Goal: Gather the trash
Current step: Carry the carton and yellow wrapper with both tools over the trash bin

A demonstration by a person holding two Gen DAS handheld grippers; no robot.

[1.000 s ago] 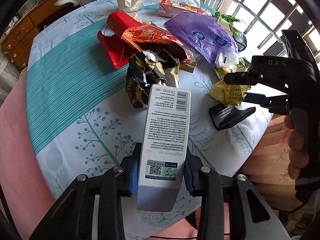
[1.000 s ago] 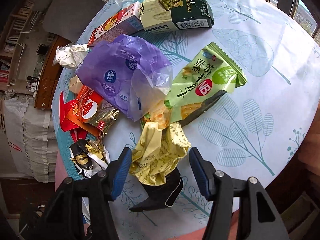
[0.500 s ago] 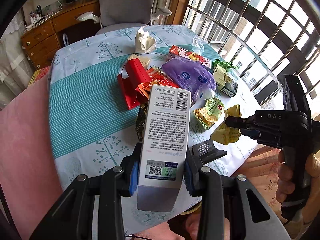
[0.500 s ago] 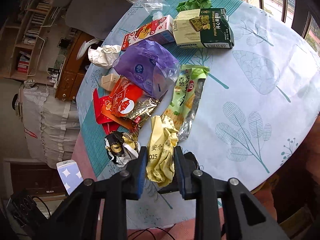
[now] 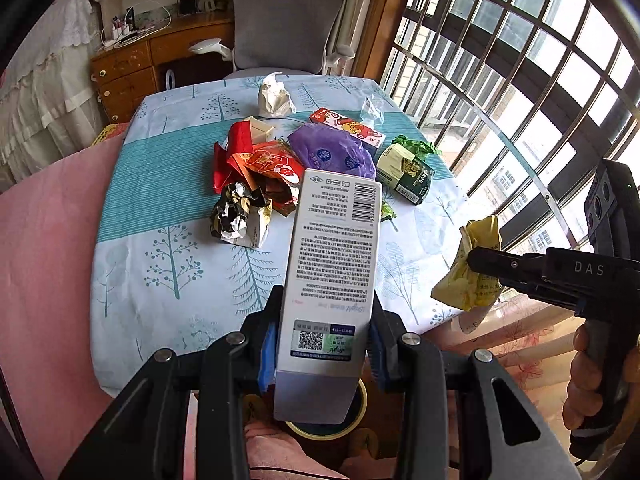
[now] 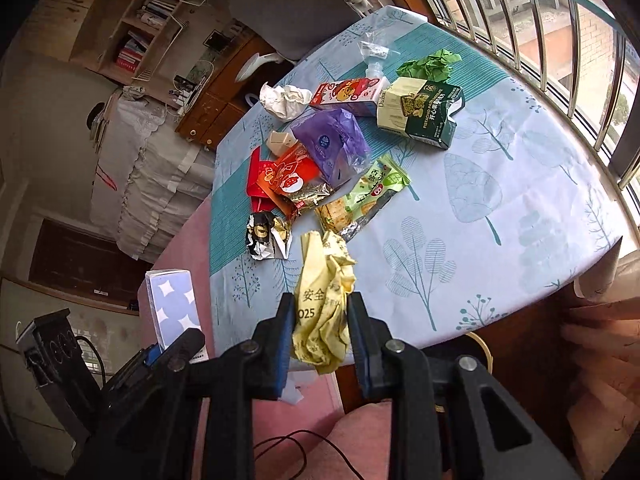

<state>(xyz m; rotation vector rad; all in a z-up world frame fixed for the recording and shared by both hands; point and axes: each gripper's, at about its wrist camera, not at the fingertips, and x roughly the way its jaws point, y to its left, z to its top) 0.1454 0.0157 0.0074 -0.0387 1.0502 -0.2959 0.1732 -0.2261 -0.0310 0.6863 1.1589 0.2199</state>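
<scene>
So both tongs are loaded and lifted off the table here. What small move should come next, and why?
Probably lower the left tongs toward the round opening just below and release the white carton there. It looks like a bin, though mostly hidden. The right tongs grip the yellow wrapper, so neither can take more.

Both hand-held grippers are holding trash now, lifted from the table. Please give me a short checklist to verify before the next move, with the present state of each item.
1. Left hand-held gripper firmly holds the white box: ok, pads press both sides.
2. Right hand-held gripper holds the yellow wrapper: ok, pinched between the pads, ends hanging loose.
3. Both items clear of the table: ok, held near its edge.
4. Trash bin located: cannot tell; only a round rim shows beneath the box.
5. The two grippers apart from each other: ok.
6. Trash remaining on the table: not ok, purple bag, green cracker packet and others remain.
</scene>
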